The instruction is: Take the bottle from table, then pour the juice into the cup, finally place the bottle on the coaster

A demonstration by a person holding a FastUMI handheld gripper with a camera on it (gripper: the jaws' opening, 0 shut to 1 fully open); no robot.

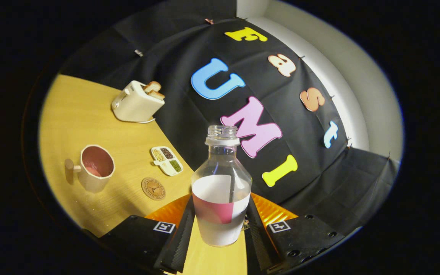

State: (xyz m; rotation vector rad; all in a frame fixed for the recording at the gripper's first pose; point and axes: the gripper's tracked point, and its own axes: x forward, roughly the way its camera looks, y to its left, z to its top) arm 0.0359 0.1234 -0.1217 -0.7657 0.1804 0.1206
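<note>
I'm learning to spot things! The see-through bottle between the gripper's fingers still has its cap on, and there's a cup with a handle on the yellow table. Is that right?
Not quite. In the gripper view, the clear plastic bottle held between the hand-held gripper's fingers has no cap; its threaded neck is open. The cream cup with a wooden handle does sit on the yellow wooden table.

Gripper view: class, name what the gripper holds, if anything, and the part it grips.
The gripper holds the uncapped bottle, both fingers pressing its lower, labelled body.
</note>
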